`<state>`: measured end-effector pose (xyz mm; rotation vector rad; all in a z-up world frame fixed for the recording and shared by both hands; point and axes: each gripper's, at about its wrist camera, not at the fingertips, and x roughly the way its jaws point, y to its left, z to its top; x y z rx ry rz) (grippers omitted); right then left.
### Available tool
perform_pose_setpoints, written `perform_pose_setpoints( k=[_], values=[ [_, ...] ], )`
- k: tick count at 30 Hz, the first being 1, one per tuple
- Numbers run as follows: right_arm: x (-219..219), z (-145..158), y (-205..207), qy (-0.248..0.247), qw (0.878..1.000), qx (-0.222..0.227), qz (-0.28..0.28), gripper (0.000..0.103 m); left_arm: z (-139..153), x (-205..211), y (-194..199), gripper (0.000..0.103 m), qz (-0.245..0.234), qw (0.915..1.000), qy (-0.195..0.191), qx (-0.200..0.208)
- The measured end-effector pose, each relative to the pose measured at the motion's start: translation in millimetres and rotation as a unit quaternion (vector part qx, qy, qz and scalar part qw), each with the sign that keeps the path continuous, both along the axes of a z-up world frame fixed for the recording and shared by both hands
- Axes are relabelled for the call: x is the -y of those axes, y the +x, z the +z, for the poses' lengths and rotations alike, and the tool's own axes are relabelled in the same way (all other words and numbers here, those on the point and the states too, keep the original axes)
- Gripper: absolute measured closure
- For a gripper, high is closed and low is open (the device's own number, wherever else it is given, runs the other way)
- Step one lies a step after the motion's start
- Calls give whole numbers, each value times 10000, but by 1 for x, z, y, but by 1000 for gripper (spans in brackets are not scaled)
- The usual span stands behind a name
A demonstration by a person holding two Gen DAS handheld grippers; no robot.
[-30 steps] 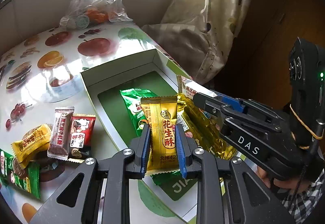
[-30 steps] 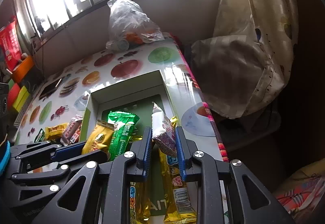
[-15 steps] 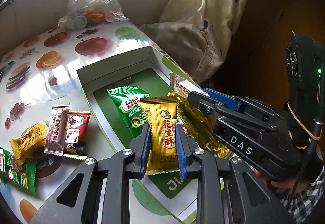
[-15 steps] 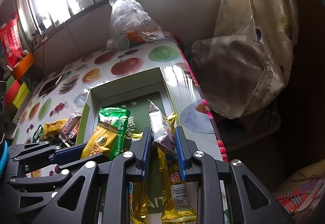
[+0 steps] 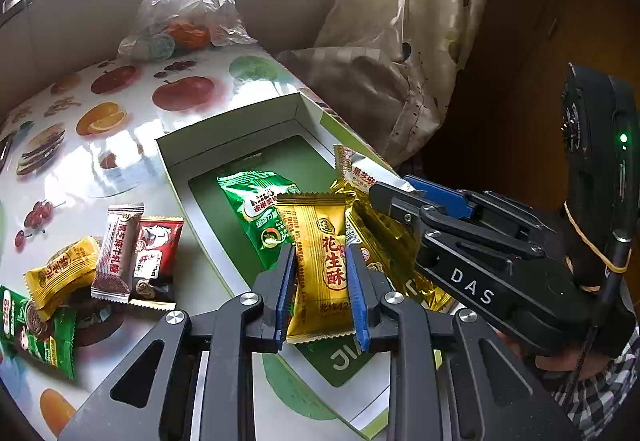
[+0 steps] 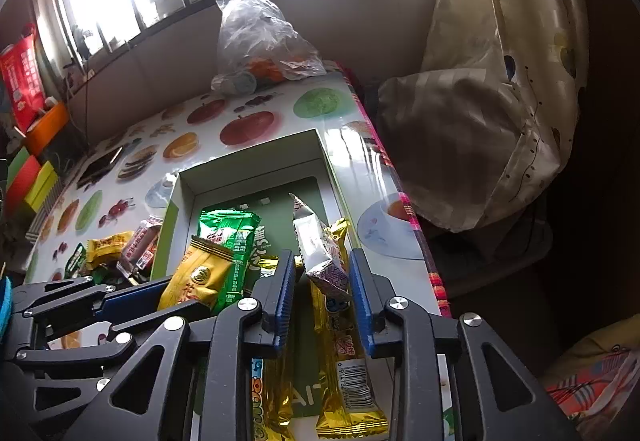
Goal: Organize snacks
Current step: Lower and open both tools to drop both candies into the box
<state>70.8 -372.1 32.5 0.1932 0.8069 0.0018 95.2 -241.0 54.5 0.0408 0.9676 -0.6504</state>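
My left gripper (image 5: 320, 281) is shut on a yellow peanut-candy packet (image 5: 320, 261) and holds it over the near part of the open white-and-green box (image 5: 240, 121). My right gripper (image 6: 322, 281) is shut on a white-and-purple snack packet (image 6: 320, 253) above the box's right side; it also shows in the left wrist view (image 5: 400, 193). In the box lie a green packet (image 5: 256, 209) and gold wrapped bars (image 6: 348, 361). The yellow packet also shows in the right wrist view (image 6: 200, 281).
Loose snacks lie on the fruit-print tablecloth left of the box: a yellow packet (image 5: 60, 273), a brown-and-white bar (image 5: 118, 249), a red-black packet (image 5: 154, 261), a green packet (image 5: 36, 333). A clear plastic bag (image 5: 184, 13) sits at the far edge. A curtain (image 6: 500, 61) hangs right.
Both grippers keep their packets. The left gripper has drawn back slightly toward the near end of the box; the right gripper has shifted a little with its packet over the box.
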Motion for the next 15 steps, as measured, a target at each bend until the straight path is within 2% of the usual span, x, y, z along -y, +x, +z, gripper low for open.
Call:
perform_pose_setpoints(
  k=[5,15],
  values=[
    [-3,2,-2,-9,10000,41,-6,72,3,-1,-1,65,46,10000,-2,48],
    [-6,9,-7,-34,9999,94,-28,67,8,-7,-7,65,48,9999,-66,79]
  ],
)
